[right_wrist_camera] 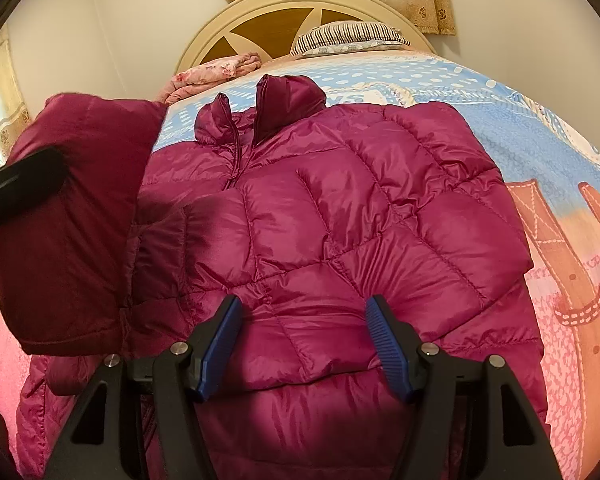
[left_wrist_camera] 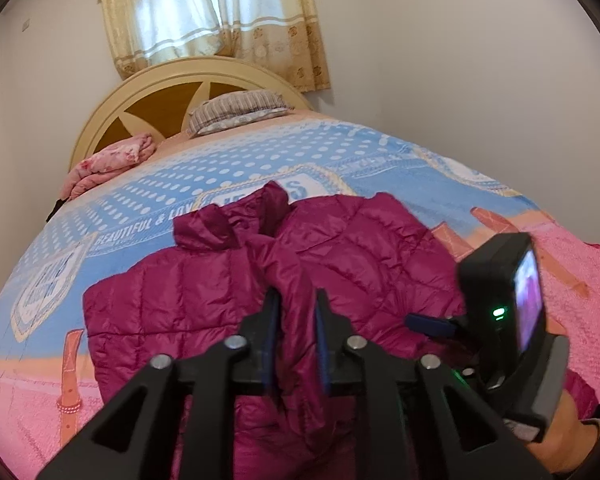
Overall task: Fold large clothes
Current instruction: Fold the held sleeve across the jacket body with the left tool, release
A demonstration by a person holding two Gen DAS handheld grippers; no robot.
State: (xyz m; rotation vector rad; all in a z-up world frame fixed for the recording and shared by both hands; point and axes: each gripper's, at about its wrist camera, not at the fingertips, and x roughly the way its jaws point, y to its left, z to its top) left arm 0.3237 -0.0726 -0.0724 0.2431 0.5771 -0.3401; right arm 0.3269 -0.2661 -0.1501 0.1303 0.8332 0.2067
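Note:
A magenta puffer jacket (left_wrist_camera: 204, 300) lies front up on the bed, its collar (right_wrist_camera: 288, 96) toward the headboard. My left gripper (left_wrist_camera: 297, 320) is shut on one sleeve (left_wrist_camera: 288, 264), which fills the narrow gap between the blue pads. In the right wrist view that sleeve (right_wrist_camera: 76, 220) hangs lifted at the left, with a black finger (right_wrist_camera: 24, 184) of the left gripper against it. My right gripper (right_wrist_camera: 304, 340) stands open low over the jacket's folded right side (right_wrist_camera: 380, 208), with the fabric under the wide-spread pads. Its blue finger (left_wrist_camera: 426, 325) shows in the left wrist view.
The bedspread (left_wrist_camera: 228, 152) is blue with white dots, turning pink near me. A striped pillow (left_wrist_camera: 240, 110) and a folded pink blanket (left_wrist_camera: 108, 164) lie by the cream headboard (left_wrist_camera: 112, 120). A curtained window (left_wrist_camera: 204, 12) is behind. A hand (left_wrist_camera: 560, 436) holds the right gripper.

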